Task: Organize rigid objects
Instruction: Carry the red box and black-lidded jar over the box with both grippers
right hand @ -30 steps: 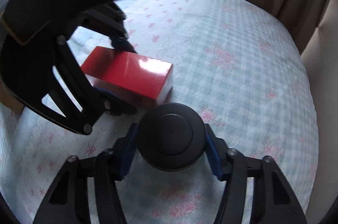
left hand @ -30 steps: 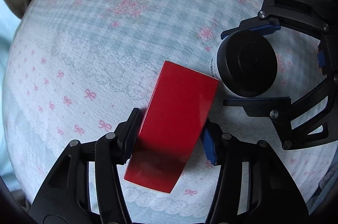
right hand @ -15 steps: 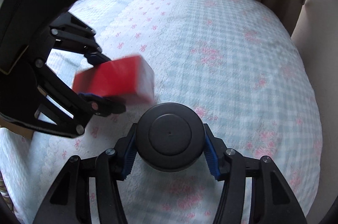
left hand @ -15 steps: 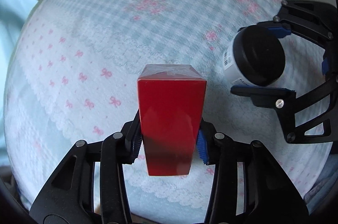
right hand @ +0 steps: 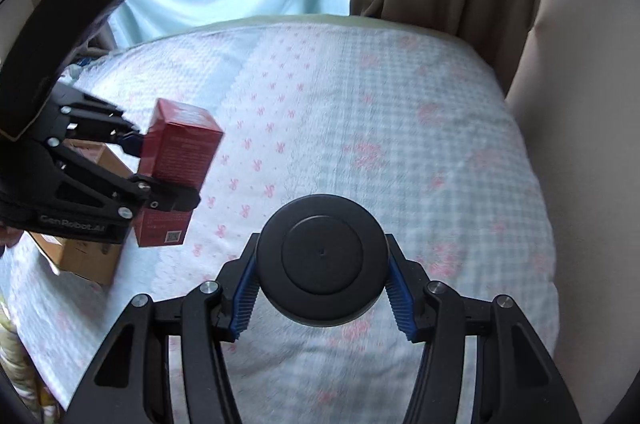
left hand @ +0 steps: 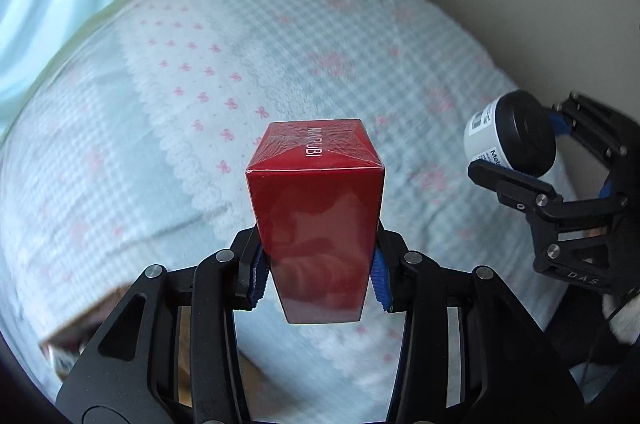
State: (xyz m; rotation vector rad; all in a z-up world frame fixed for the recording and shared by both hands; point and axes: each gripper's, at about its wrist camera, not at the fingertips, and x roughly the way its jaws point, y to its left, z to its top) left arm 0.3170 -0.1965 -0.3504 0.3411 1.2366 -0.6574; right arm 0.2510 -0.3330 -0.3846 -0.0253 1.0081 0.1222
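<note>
Both sets of jaws are clamped on cargo. Left gripper [left hand: 316, 274] pinches the red box [left hand: 316, 207] by its two long sides, blue pads flat against the wrap; right gripper [right hand: 322, 290] grips the jar [right hand: 322, 258] around its black lid. In the left wrist view the jar's white body shows at the right edge of the frame, hanging from the lid.

A second ago the box lay flat on the bed [left hand: 120, 159] with the jar standing just beside it, near enough to touch. Half a second ago the box was already tipping up. Now it points end-on at the camera, clear of the quilt, and the right wrist view shows it at centre left of the frame, held in the air. The jar has come up too, and the two things now sit well apart.

That reads as the pick-up finished for both, with the carry under way. A brown carton [right hand: 86, 254] sits at lower left of the right wrist view, just behind the box and the left gripper; it looks the likely place to put things, though what it holds is hidden. Blur on the quilt suggests both hands are moving.
</note>
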